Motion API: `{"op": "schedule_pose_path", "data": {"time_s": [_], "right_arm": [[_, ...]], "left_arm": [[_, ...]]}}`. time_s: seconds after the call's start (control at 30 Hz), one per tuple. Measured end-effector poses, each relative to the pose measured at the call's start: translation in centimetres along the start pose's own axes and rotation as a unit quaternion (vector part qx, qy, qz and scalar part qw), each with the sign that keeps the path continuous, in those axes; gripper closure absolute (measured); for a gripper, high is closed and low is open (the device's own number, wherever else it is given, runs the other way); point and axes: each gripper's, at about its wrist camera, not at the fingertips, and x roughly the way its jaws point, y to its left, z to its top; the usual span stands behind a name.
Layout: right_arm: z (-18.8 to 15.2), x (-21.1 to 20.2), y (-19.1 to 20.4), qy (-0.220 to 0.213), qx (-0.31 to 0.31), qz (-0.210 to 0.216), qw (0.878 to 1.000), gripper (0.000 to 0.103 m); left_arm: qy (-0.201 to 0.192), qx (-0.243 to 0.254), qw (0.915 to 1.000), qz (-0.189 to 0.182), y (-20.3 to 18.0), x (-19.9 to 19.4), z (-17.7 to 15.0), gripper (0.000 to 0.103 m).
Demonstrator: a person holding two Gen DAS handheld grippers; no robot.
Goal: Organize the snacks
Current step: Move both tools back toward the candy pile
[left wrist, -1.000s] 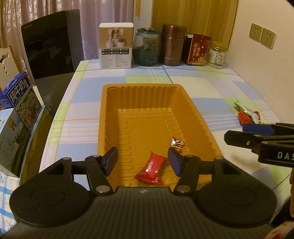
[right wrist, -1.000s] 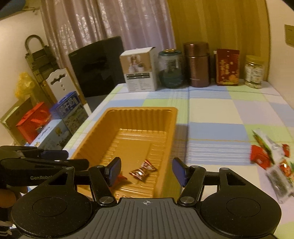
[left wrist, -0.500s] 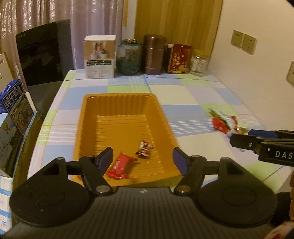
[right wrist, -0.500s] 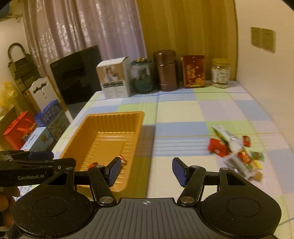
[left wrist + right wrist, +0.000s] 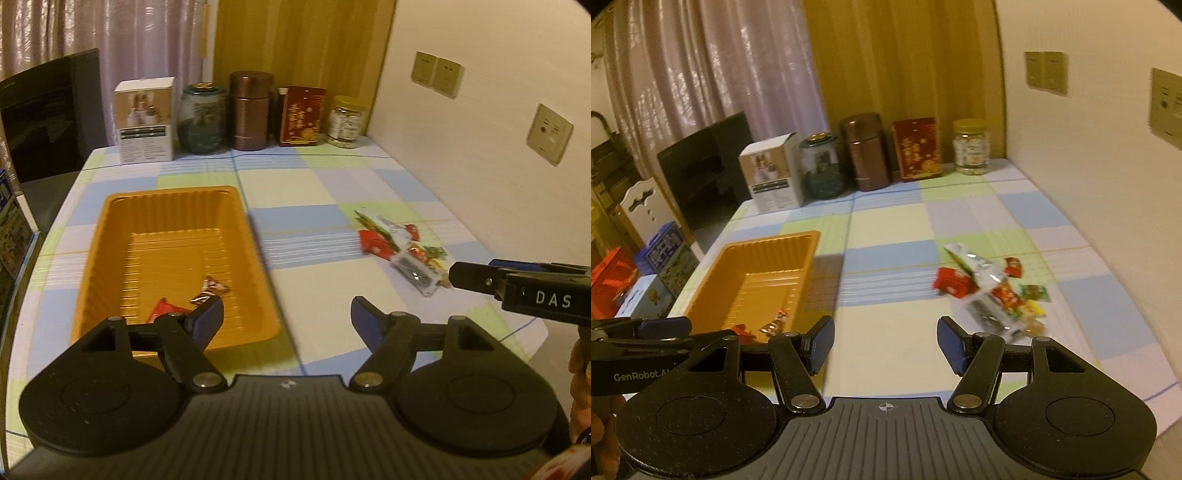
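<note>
Closest in, the left gripper (image 5: 287, 320) has nothing between its blue pads, and its jaws are opening wider. The right gripper (image 5: 885, 345) is spread apart too, and it holds nothing.

Just past the left gripper sits the orange tray (image 5: 255, 258) on the counter (image 5: 317, 288). Two snacks lie in its near end: a red candy (image 5: 162, 308) and a shiny twisted candy (image 5: 210, 290), close together.

To the right of the tray, well apart from it, a small heap of snacks (image 5: 993, 291) lies on the checked cloth. It has a red packet (image 5: 951, 282), a long silvery packet (image 5: 975, 267) and a few little bright ones, all touching or overlapping.

These snacks look very light, with soft, crinkly wrappers. I think they may be slippery and could slide away if pushed from the side. A good place to take hold is the puffy middle of a packet, or a twisted end of a candy. Squeeze gently, since what is inside may crush.

At the far edge stand a white box (image 5: 144, 120), jars and tins.
</note>
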Motion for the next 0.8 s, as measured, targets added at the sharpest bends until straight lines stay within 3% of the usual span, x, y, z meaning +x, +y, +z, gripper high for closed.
{"op": "schedule_pose_path", "data": {"time_s": [0.47, 0.8], "right_arm": [[-0.6, -2.3, -6.8, -0.012, 0.044, -0.044, 0.998, 0.041], [-1.5, -1.0, -13.0, 0.001, 0.062, -0.083, 0.995, 0.041]], "left_arm": [[0.012, 0.024, 0.9993, -0.028, -4.7, 1.9, 0.4, 0.025], [0.030, 0.036, 0.9978, -0.046, -8.0, 5.9, 1.0, 0.022]]}}
